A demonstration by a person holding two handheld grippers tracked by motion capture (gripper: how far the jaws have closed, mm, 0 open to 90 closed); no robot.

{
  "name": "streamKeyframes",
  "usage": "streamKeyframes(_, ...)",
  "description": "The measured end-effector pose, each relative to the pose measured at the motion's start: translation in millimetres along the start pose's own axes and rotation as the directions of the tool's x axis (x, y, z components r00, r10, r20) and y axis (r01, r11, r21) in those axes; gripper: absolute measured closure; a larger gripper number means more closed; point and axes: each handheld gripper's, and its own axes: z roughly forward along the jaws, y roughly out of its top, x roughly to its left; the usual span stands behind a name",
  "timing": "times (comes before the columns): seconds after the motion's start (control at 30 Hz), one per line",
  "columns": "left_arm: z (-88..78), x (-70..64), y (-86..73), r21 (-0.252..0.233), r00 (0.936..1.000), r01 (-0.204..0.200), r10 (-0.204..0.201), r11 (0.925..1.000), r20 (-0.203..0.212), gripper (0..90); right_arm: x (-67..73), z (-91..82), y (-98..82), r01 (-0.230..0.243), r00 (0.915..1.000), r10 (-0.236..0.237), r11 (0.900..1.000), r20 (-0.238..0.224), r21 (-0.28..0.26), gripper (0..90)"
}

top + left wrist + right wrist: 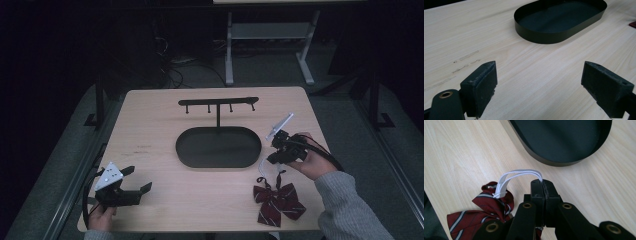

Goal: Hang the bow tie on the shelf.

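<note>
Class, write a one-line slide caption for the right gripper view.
Right gripper, jaws shut on the white elastic strap of a striped maroon bow tie, beside the black oval tray.

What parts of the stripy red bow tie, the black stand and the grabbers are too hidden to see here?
- Dark red striped bow tie: in the right gripper view, its lower part is hidden behind the right gripper and cut by the bottom edge.
- White elastic strap: its end disappears between the shut jaws.
- Black metal hook stand: in the high view, its hooks are too small to make out.
- Left gripper: its body is cut off by the bottom edge of the left gripper view.
</note>
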Motion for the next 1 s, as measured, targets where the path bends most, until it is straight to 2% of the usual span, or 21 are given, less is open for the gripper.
streamKeyframes(1.0, 1.8, 0.1, 0.6, -0.003, 1.0000, 0.004, -0.004, 1.0000, 0.001, 13.1, 9.2, -31.1, 19.9, 0.056, 0.9983, -0.056, 0.997, -0.014, -0.052, 88.2)
